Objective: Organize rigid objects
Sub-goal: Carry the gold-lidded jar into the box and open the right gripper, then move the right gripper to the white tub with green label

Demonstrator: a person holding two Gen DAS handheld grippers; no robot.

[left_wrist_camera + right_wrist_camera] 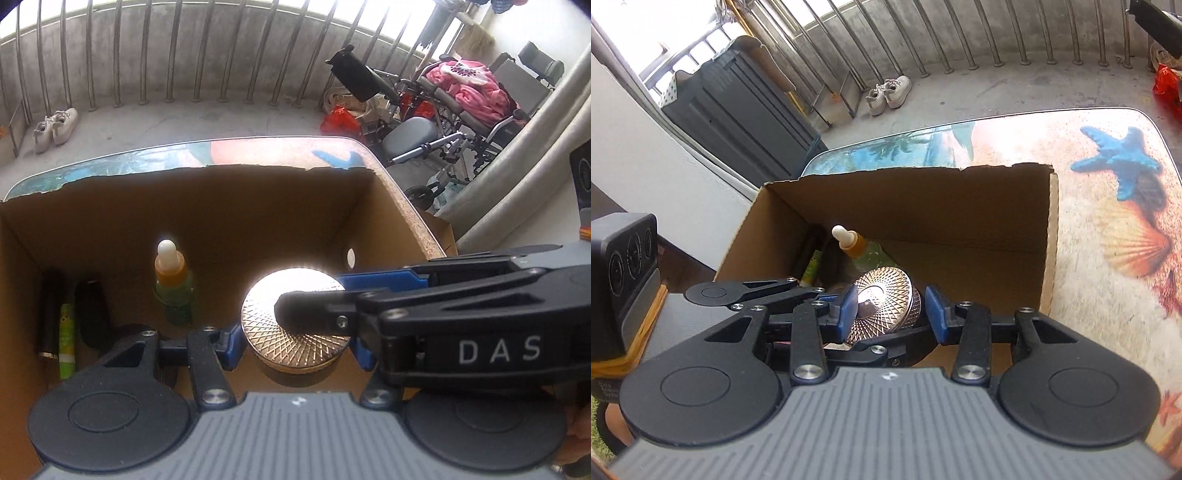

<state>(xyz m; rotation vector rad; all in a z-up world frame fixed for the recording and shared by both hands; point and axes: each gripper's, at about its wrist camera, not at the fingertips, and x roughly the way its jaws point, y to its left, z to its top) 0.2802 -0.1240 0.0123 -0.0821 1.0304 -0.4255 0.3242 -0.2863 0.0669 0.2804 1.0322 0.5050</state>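
Note:
A round jar with a gold patterned lid [295, 345] hangs over the inside of an open cardboard box [258, 206]. My left gripper [295, 349] is shut on it, one blue pad at each side of the lid. My right gripper [314, 295] reaches in from the right. One black finger lies over the lid and its blue pad sits past the far edge. In the right wrist view the jar [886, 295] shows tilted between the right gripper's [892, 314] pads, with a gap at the right pad. The box [923, 206] holds a dropper bottle [173, 288], a green tube [67, 339] and dark tubes [50, 314].
The box stands on a beach-print table [1108, 258] with bare room to its right. Beyond are a railing, a pair of shoes [55, 127], a wheelchair with pink cloth [461, 110] and a dark bin [738, 110].

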